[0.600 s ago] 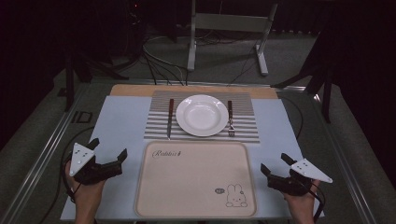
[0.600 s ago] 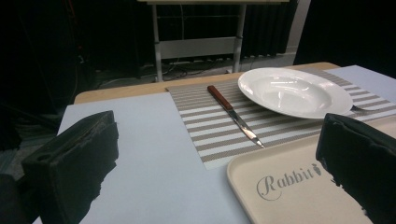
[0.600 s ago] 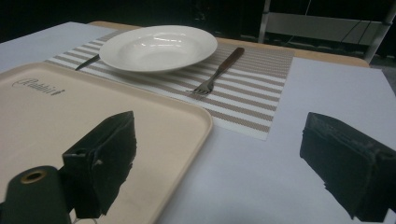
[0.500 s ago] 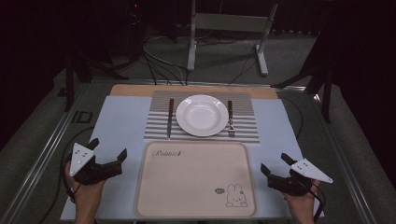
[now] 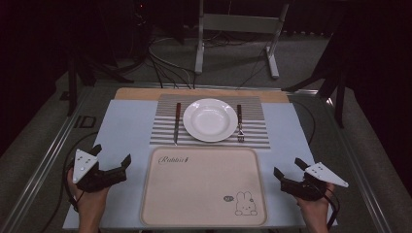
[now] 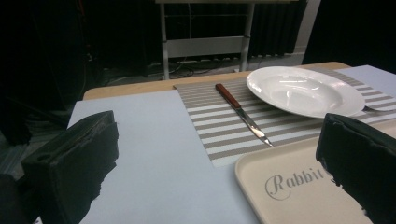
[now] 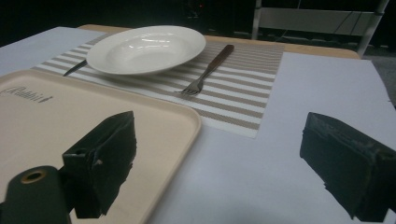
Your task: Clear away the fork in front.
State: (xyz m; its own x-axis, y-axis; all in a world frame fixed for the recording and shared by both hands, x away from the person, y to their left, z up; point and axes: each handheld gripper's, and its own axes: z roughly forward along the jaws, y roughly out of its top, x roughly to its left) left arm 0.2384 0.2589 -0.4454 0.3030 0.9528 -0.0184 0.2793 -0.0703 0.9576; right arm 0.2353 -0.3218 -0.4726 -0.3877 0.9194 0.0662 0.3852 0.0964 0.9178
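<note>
Nearest the person, the left gripper (image 5: 111, 161) and the right gripper (image 5: 288, 170) rest low over the tabletop (image 5: 124, 131), one at each side of the cream tray (image 5: 204, 187), each with its fingers spread wide and grasping nothing. In the left gripper view the tray's near corner with the word "Rabbit" lies between the two black fingers (image 6: 74, 158); in the right gripper view the tray's rim runs just beside the left-hand finger. The tray lies flat and bare, a rabbit drawing in one corner. Beyond it, touching its far edge, lies a striped placemat (image 5: 163, 131) carrying a white plate (image 5: 210, 119), with a knife (image 5: 177, 121) on its left and a fork (image 5: 239, 124) on its right.
</note>
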